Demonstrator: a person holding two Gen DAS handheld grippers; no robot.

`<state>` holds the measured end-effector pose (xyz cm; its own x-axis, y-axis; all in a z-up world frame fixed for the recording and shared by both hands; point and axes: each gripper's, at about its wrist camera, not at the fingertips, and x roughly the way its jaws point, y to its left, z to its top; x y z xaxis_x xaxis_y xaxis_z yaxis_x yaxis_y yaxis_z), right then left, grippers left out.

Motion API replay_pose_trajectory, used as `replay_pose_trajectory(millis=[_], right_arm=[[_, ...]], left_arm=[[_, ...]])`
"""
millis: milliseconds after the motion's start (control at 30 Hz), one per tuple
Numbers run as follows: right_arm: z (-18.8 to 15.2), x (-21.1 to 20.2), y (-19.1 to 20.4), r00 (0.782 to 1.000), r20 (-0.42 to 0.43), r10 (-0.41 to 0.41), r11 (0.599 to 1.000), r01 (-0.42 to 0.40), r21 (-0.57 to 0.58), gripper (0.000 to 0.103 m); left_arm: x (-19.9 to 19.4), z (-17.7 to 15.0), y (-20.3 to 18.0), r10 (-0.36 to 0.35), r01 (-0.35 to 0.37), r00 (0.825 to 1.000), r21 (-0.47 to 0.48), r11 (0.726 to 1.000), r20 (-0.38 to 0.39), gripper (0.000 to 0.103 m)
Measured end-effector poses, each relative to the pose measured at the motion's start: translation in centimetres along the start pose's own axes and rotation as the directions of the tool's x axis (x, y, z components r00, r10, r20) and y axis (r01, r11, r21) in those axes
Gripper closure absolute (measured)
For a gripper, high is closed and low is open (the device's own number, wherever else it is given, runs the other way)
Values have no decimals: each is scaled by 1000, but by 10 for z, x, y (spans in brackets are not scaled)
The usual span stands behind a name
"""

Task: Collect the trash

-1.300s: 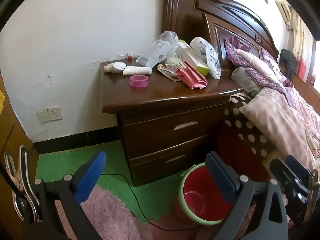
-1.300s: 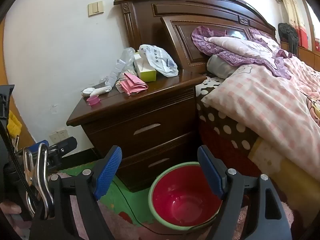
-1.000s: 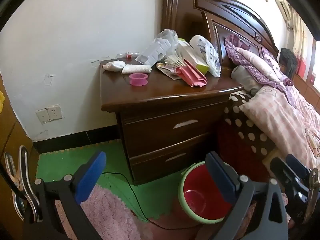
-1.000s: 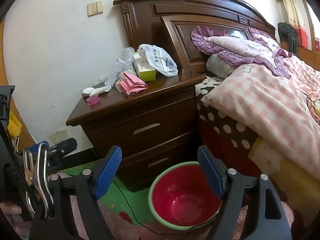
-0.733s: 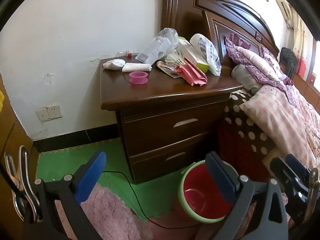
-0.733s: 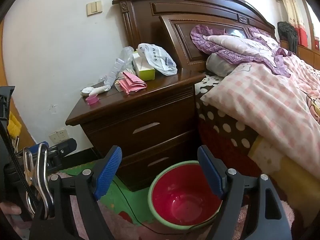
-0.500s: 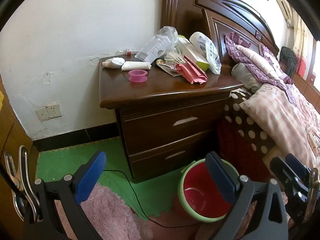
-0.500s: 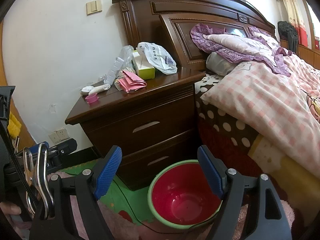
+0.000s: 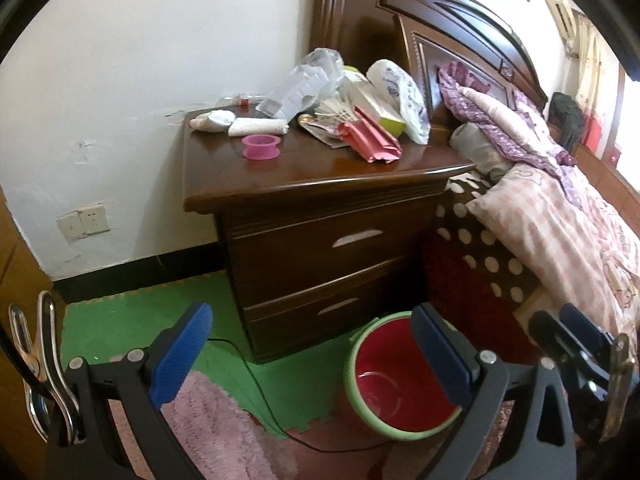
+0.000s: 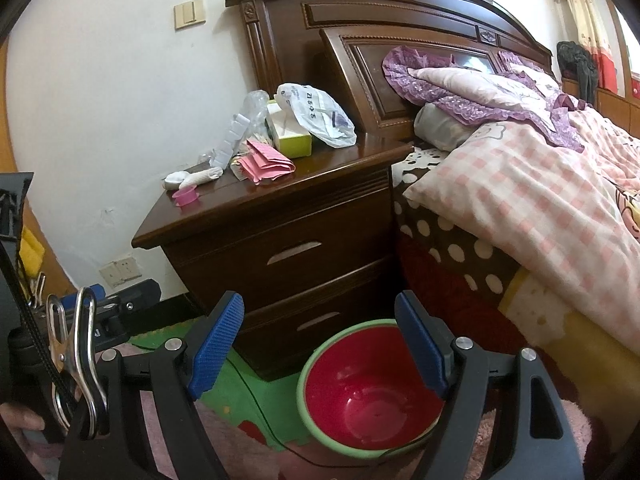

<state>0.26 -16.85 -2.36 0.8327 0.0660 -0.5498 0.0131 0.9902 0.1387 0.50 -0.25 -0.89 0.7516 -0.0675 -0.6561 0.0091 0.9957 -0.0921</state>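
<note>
Left gripper (image 9: 308, 340): jaws spread wide, blue pads holding and touching nothing. Right gripper (image 10: 320, 332): likewise spread wide, empty. Both hang low over the floor, near the foot of the dark wooden nightstand (image 9: 320, 216).

The trash lies on the nightstand top, far above and beyond both grippers, well apart from them. At the left of the top sits a pink tape spool (image 9: 261, 147), with a white rolled wad (image 9: 258, 126) just behind it. A pile occupies the far right half: folded pink paper (image 9: 370, 136), a clear crumpled plastic pack (image 9: 306, 84), a white plastic bag (image 9: 400, 96) and a green-edged tissue box (image 10: 290, 130) (partly buried in the pile).

The red bin with green rim (image 10: 368, 384) stands on the floor at the nightstand's near right corner, beside the bed (image 10: 540, 184); in the right wrist view it shows between the open jaws.
</note>
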Motion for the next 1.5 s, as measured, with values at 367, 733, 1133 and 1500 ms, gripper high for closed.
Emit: replay_pose_trajectory(millis=[367, 733, 1133, 1500], right_arm=[[1, 2, 0, 1000, 3, -3, 1000, 4, -7, 23], [19, 17, 2, 1000, -3, 6, 999, -6, -48, 23], [45, 44, 5, 999, -25, 40, 996, -41, -77, 23], [64, 72, 17, 997, -39, 65, 990, -70, -125, 23]], left_arm=[[6, 4, 1, 13, -13, 1000, 25, 1000, -9, 1], [20, 26, 8, 25, -25, 1000, 17, 1000, -4, 6], [55, 71, 24, 34, -35, 999, -7, 999, -7, 14], [92, 118, 25, 48, -48, 999, -6, 999, 24, 15]])
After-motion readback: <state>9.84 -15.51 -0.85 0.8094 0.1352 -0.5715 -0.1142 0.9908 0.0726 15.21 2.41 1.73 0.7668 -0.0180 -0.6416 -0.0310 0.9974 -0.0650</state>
